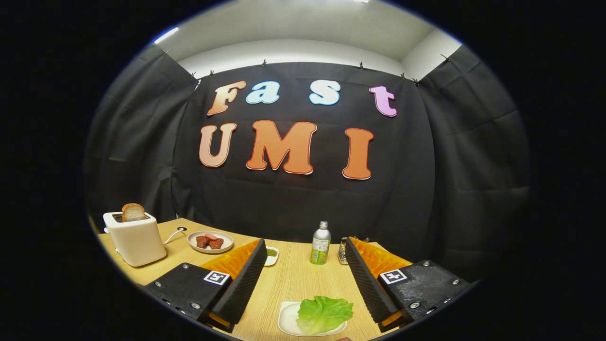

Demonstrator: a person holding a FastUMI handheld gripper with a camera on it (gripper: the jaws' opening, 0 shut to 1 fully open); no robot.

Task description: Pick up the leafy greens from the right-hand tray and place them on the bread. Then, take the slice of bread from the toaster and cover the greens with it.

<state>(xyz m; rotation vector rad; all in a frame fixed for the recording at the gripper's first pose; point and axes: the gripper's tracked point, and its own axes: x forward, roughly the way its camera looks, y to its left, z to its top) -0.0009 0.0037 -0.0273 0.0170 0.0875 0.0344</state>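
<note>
A green lettuce leaf (324,313) lies on a small white tray (285,321) on the wooden table, low between my two fingers and nearer than their tips. My gripper (305,240) is open wide, holding nothing, and hangs above the table. Far off to the left stands a cream toaster (137,241) with a slice of browned bread (132,211) sticking up out of its slot.
Beyond the left finger a white plate (193,242) holds pieces of red meat (209,241). A small dish (272,255) of something green peeks out beside that fingertip. A green bottle (321,244) and a small metal object (342,251) stand ahead near the black cloth wall.
</note>
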